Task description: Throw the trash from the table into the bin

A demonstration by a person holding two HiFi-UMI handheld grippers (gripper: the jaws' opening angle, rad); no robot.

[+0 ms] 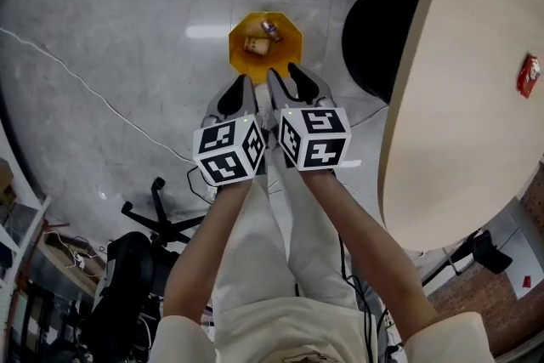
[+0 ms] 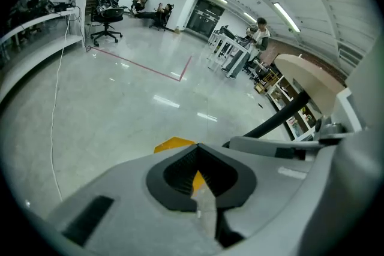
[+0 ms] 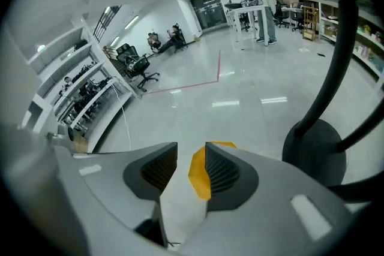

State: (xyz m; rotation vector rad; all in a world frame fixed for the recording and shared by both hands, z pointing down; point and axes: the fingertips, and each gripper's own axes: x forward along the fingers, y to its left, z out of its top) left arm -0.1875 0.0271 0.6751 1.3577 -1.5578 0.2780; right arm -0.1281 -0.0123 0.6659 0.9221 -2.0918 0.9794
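— Where is the trash?

— One red wrapper [image 1: 529,75] lies on the round pale tabletop [image 1: 459,106], far at the right edge of the head view, with nothing around it. Two more pieces lie inside the yellow bin [image 1: 289,55]: a crumpled brown scrap [image 1: 256,45] and a small dark piece [image 1: 272,31] just above it in the frame.

— And the bin itself?

— It stands on the grey floor [image 1: 127,30] at the upper centre of the head view, to the left of the table's black round base [image 1: 374,38] and apart from it.

— The grippers?

— Both hang side by side just below the bin in the frame, pointing down toward it. The left gripper [image 1: 245,82] has its jaws drawn together; in the left gripper view [image 2: 197,148] the tips meet, and only a sliver of the yellow bin [image 2: 174,144] shows behind them. The right gripper [image 1: 284,72] has its jaws a narrow way apart; in the right gripper view [image 3: 191,150] nothing sits in the gap, and the bin [image 3: 200,174] shows through it on the floor.

— Anything else nearby?

— A black office chair [image 1: 140,255] at the lower left of the head view, and a thin cable [image 1: 93,89] that runs across the floor.
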